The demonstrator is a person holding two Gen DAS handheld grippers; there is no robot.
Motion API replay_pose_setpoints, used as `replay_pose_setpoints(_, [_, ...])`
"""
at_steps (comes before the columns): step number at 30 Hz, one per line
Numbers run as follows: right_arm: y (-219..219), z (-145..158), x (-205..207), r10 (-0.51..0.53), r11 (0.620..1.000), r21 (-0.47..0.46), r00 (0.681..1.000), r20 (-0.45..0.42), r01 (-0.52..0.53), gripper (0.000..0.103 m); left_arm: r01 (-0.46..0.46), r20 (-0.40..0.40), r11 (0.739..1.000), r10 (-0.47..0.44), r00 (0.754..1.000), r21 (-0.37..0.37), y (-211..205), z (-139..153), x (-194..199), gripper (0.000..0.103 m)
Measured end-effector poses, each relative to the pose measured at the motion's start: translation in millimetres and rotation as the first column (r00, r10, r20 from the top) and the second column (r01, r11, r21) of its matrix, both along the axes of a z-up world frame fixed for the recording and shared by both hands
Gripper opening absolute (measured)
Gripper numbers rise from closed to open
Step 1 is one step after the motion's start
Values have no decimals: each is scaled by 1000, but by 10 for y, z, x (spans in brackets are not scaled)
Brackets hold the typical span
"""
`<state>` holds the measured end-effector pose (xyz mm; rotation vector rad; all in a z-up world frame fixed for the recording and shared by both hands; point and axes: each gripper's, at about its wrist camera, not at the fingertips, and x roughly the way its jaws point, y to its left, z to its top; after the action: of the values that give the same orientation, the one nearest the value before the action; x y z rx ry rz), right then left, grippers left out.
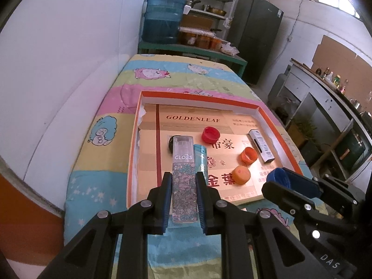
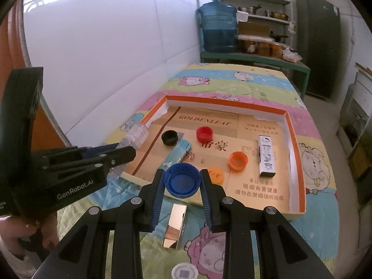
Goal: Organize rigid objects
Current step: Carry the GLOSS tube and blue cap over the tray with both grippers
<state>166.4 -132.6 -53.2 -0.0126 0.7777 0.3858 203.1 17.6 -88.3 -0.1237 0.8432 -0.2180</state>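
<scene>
My left gripper (image 1: 183, 179) is shut on a clear GLOSS box (image 1: 183, 174) with a floral print, held above the near left edge of the orange-rimmed tray (image 1: 200, 94). My right gripper (image 2: 182, 179) is shut on a blue bottle cap (image 2: 182, 179), open side up, above the tray's near edge (image 2: 296, 209). In the tray lie a black cap (image 2: 169, 137), a red cap (image 2: 204, 133), two orange caps (image 2: 238, 161) (image 2: 216, 174), a teal box (image 2: 179, 152) and a white box (image 2: 267, 159). The right gripper with the blue cap (image 1: 282, 177) shows in the left wrist view.
A shiny metallic bar (image 2: 175, 227) lies on the cartoon-print cloth (image 2: 255, 79) in front of the tray, under my right gripper. A white wall runs along the left. A blue water jug (image 2: 218, 29) and shelves stand behind the table.
</scene>
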Motion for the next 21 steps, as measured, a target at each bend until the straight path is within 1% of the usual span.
replay_pose_setpoints(9, [-14,-99,225,5,1000,8,1000,-17,-5,30,-12,-30,1000,12,999,2,16,-125,171,20])
replay_pose_setpoints(21, [-6,-211,563,21,1000,12,999,-28,-21,30,-29,-42,1000,29,999,12,28,-203,366,20])
